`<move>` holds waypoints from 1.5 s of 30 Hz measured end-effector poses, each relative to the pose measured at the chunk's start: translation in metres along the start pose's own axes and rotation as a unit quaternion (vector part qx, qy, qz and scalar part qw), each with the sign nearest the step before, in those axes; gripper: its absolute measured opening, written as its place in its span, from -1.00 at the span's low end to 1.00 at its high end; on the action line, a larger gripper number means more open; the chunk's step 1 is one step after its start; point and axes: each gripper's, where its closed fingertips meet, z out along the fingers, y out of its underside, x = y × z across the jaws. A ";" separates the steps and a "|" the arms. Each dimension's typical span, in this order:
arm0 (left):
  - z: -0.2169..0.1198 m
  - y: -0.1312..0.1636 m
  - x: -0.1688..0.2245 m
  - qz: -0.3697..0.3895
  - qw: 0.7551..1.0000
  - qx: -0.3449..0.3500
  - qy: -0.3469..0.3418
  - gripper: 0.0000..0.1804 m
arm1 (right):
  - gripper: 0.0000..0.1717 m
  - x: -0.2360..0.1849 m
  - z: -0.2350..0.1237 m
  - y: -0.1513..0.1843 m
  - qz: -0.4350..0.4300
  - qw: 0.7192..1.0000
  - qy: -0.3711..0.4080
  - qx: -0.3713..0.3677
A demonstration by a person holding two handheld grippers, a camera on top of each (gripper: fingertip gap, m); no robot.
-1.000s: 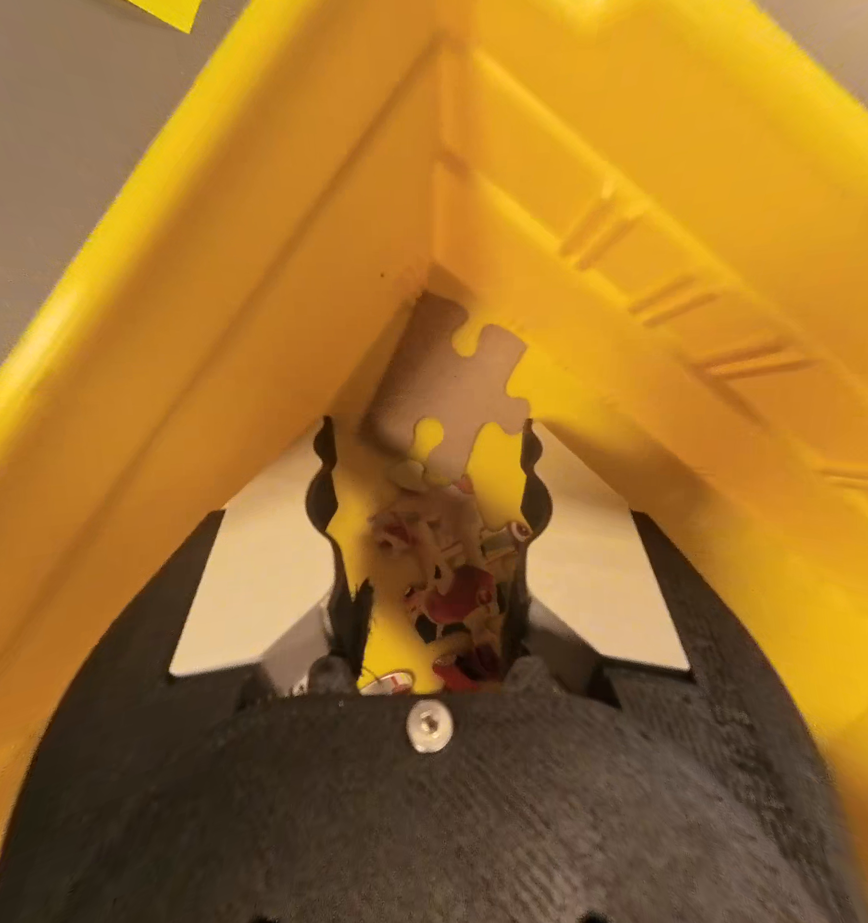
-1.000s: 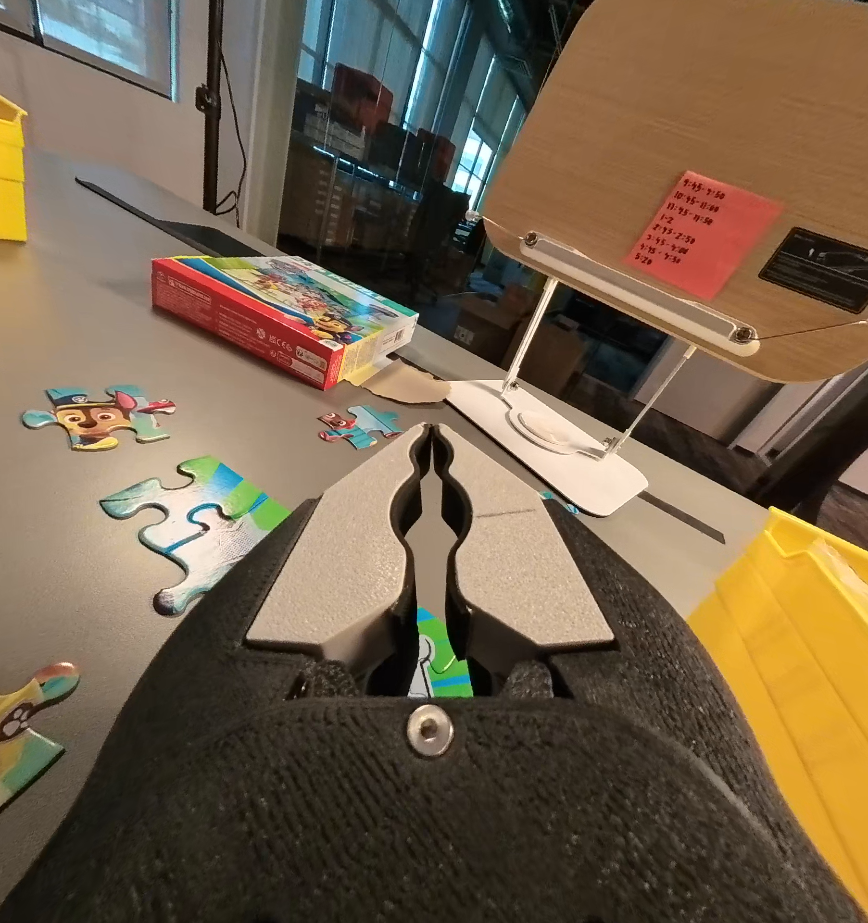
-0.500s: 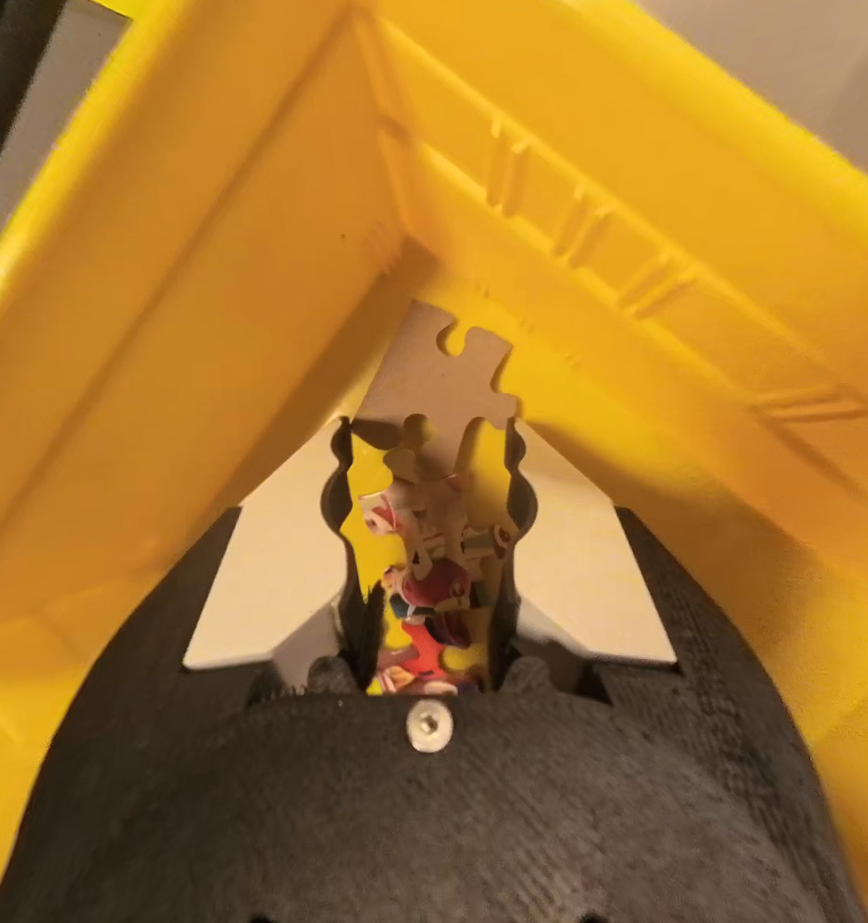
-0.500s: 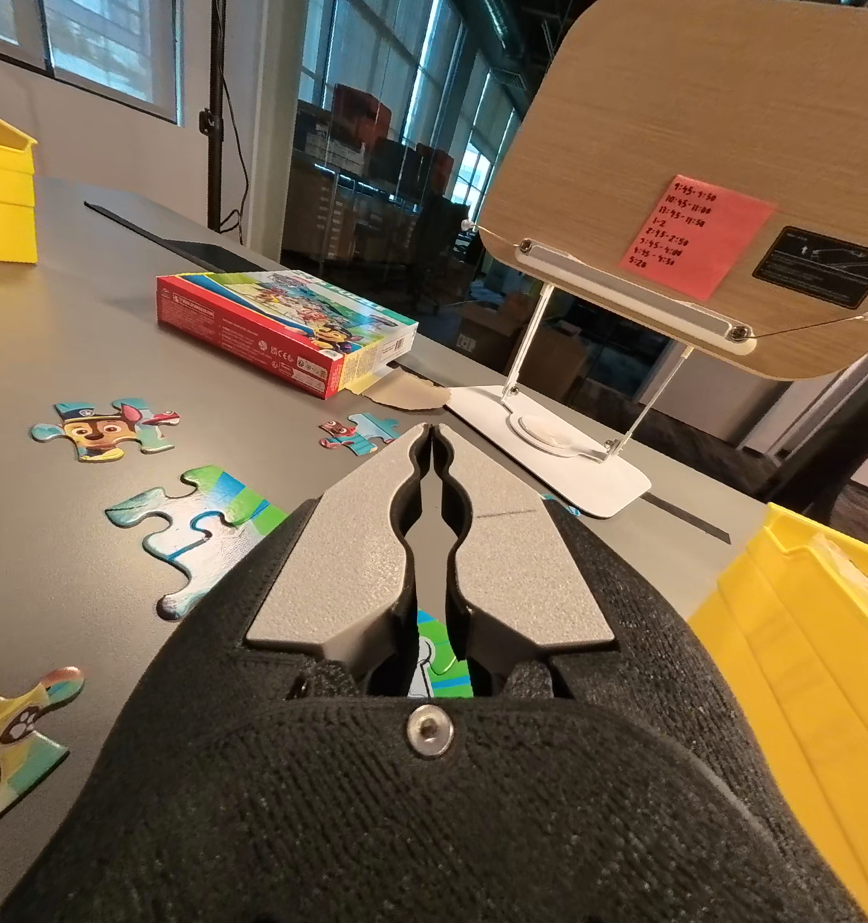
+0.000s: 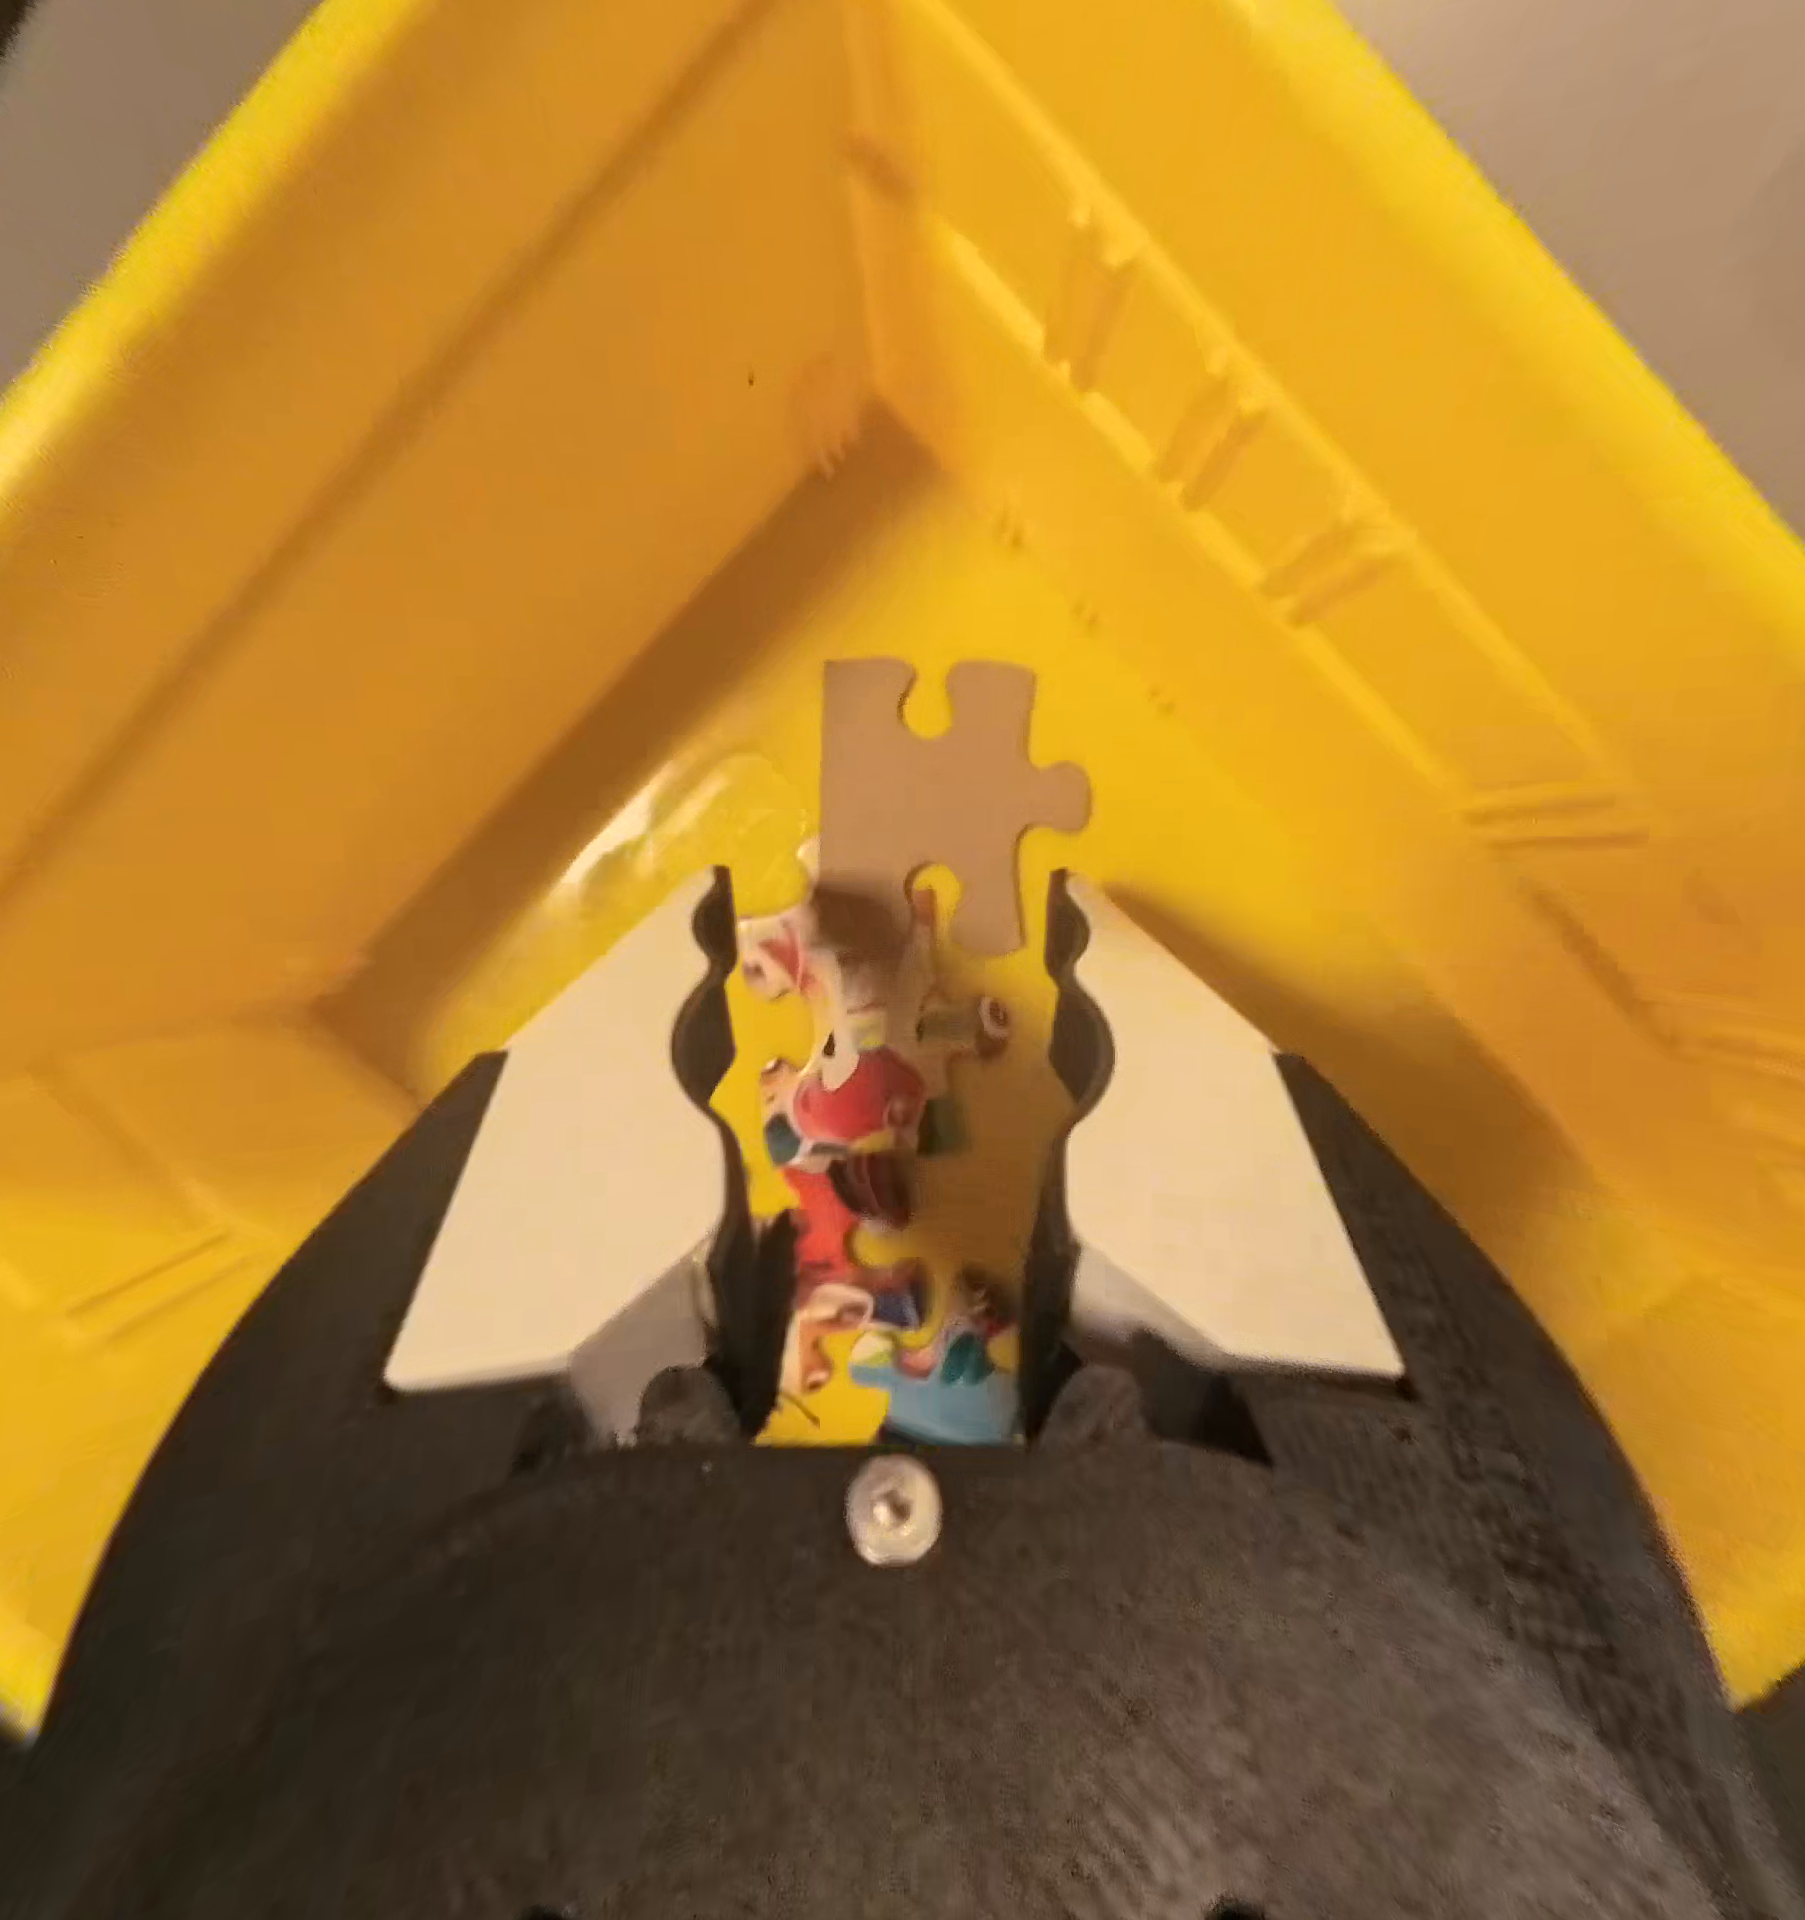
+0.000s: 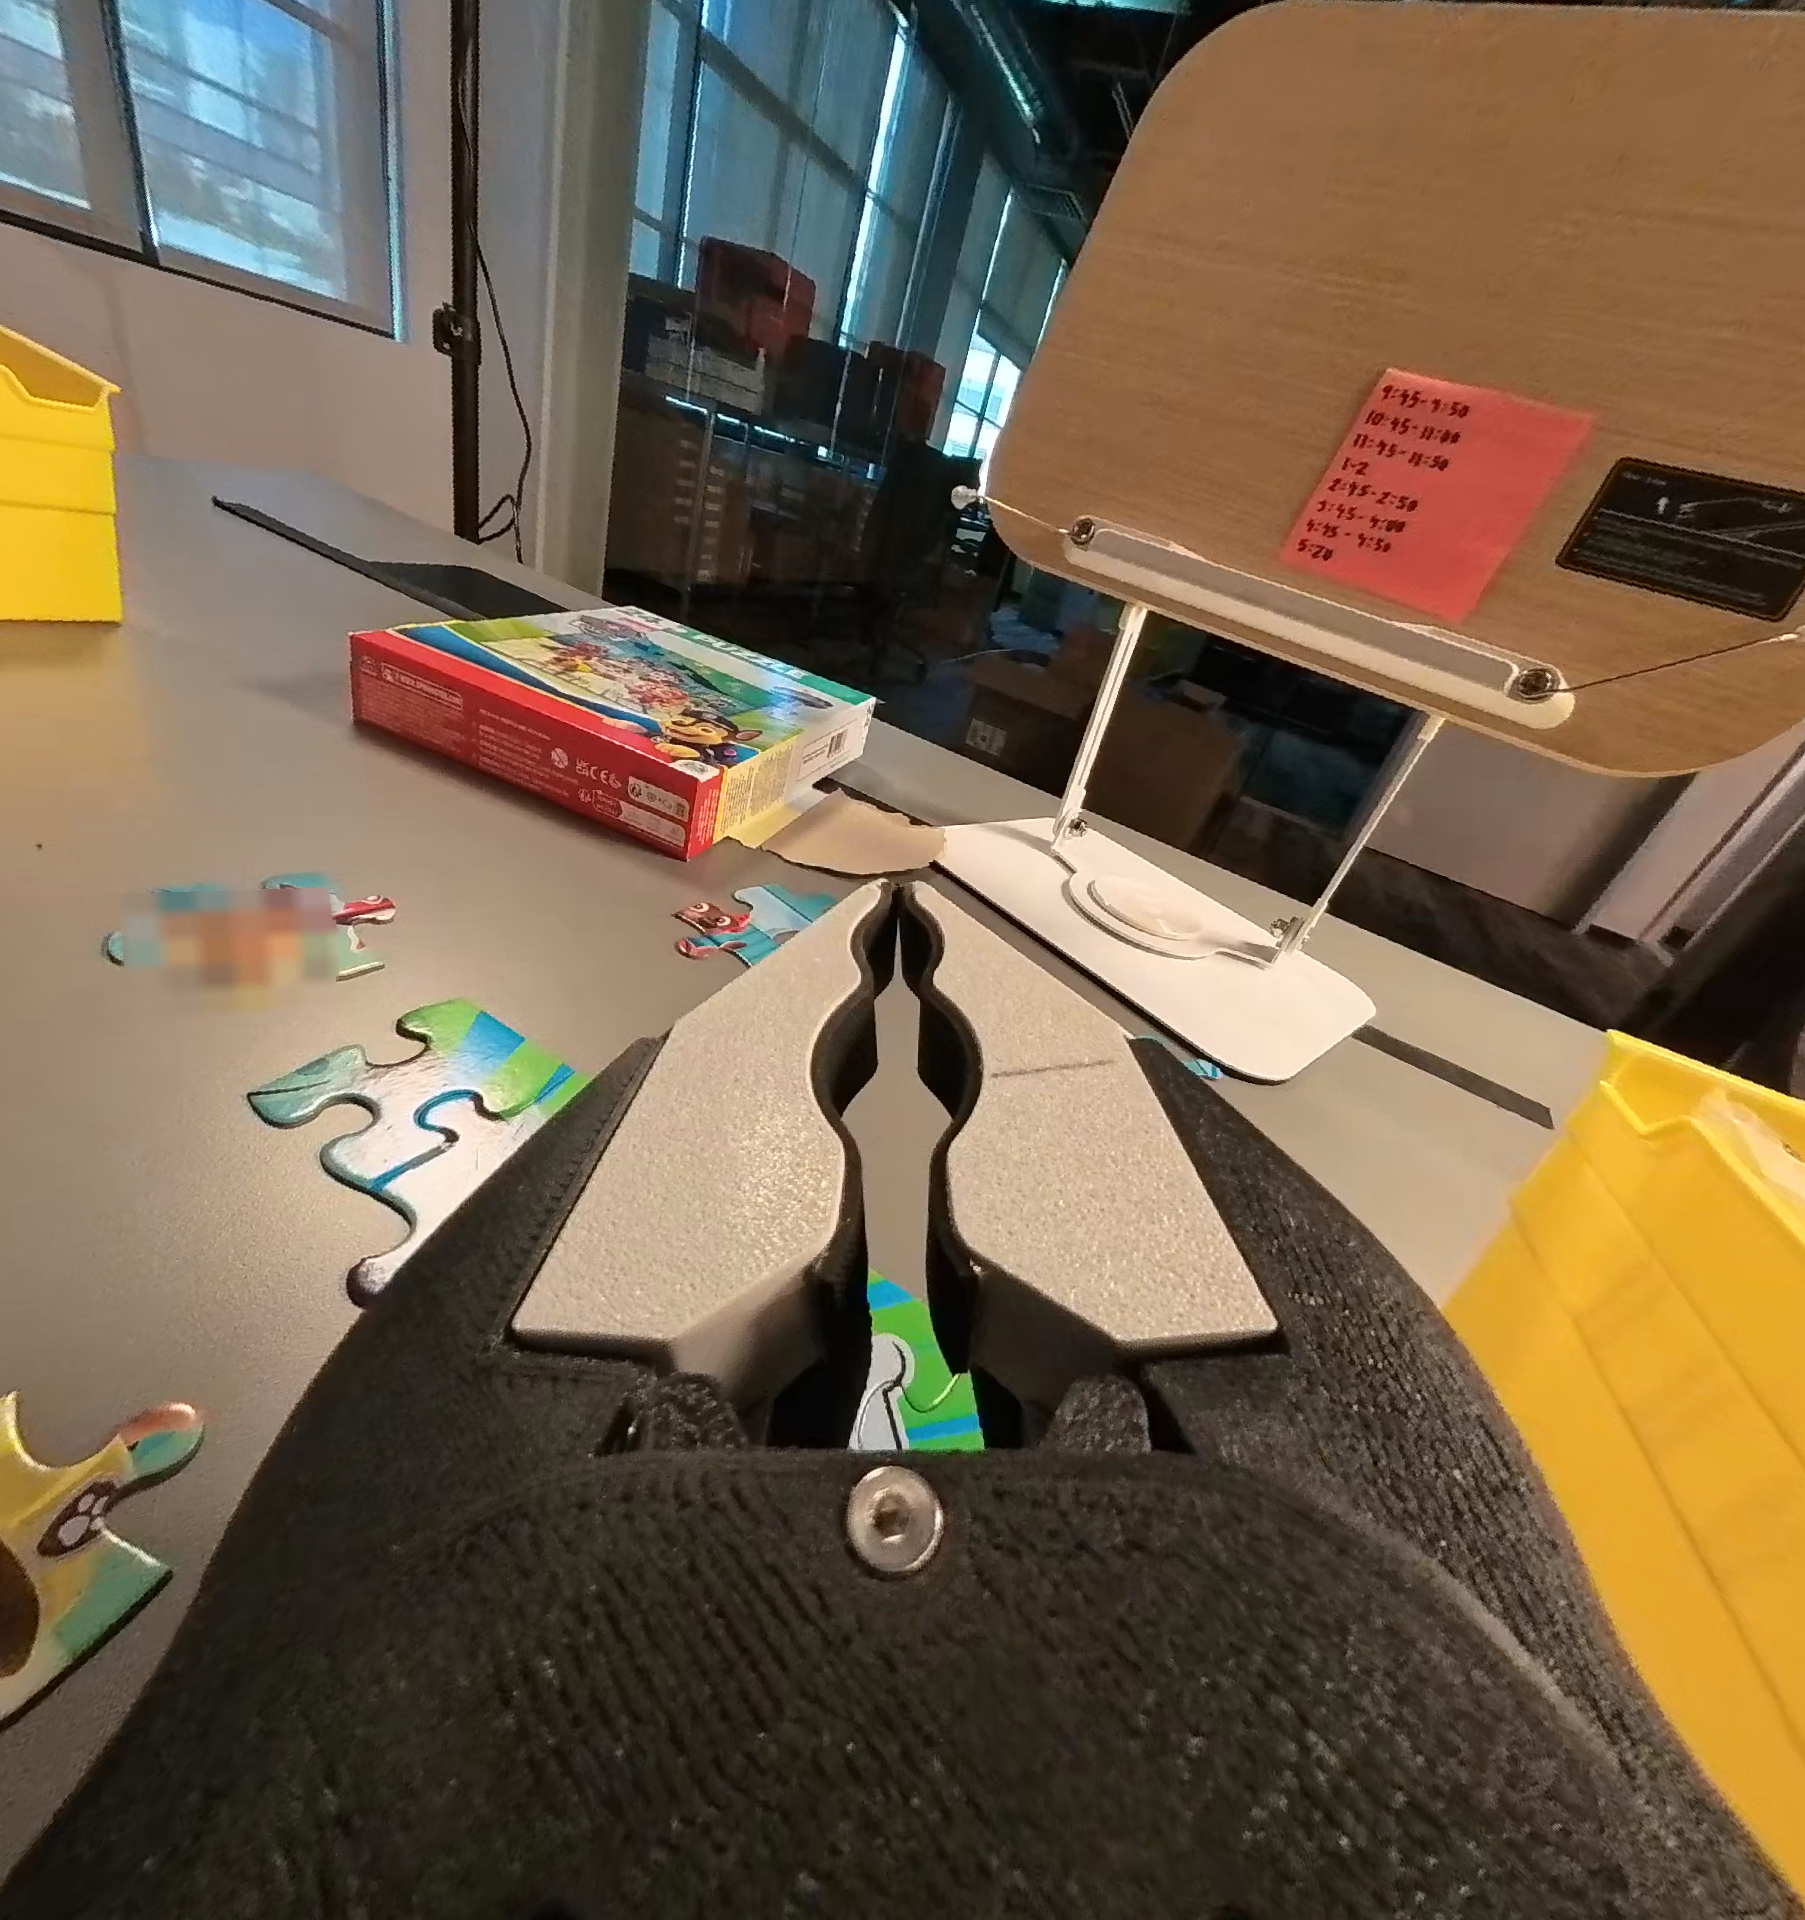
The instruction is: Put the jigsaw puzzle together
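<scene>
My left gripper (image 5: 885, 894) is down inside a yellow bin (image 5: 462, 520), pointing into its corner. Its jaws stand apart. A puzzle piece with its plain brown back showing (image 5: 929, 769) lies just beyond the fingertips, its lower end between them, with a gap to each pad. Colourful puzzle pieces (image 5: 856, 1101) lie on the bin floor between the fingers. My right gripper (image 6: 898, 899) is shut with nothing between its tips, low over the grey table (image 6: 202, 727). A green and blue puzzle piece (image 6: 430, 1091) lies just left of it, and another piece (image 6: 752, 920) near its tips.
A red puzzle box (image 6: 607, 707) lies ahead of the right gripper, with its torn flap open. A wooden book stand (image 6: 1449, 364) on a white base (image 6: 1189, 956) stands to the right. Yellow bins are at right (image 6: 1656, 1299) and far left (image 6: 25, 488). More pieces (image 6: 46, 1527) lie at left. One gripper's finger ends stand about 55 cm off the other's.
The left jaws have narrowed a little and the gripper has shifted inside the bin, so the brown piece now sits centred ahead of the tips. The right gripper has stayed shut and almost still.
</scene>
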 end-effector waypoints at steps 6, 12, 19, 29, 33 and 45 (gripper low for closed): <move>0.021 0.005 0.005 0.020 0.999 -0.043 0.017 -0.34 | -1.00 0.000 0.000 0.000 0.002 1.000 0.000 0.001; 0.024 0.002 0.010 0.015 0.998 -0.049 0.038 -0.49 | -1.00 -0.001 0.000 0.000 -0.002 1.000 -0.004 -0.002; 0.013 0.003 0.011 0.019 0.998 -0.050 0.025 -0.54 | -1.00 -0.001 0.000 0.000 0.003 1.000 -0.006 0.000; -0.103 -0.084 0.020 0.057 0.982 0.170 -0.066 -0.54 | -1.00 0.001 -0.002 -0.003 0.022 1.000 -0.009 0.012; -0.149 -0.149 0.086 0.114 0.948 0.298 -0.013 -0.54 | -0.91 -0.012 -0.002 -0.011 -0.008 0.998 -0.045 0.031; -0.139 -0.216 0.260 0.169 0.899 0.297 0.276 -0.54 | -0.45 -0.170 -0.018 -0.181 -0.290 0.894 -0.301 0.161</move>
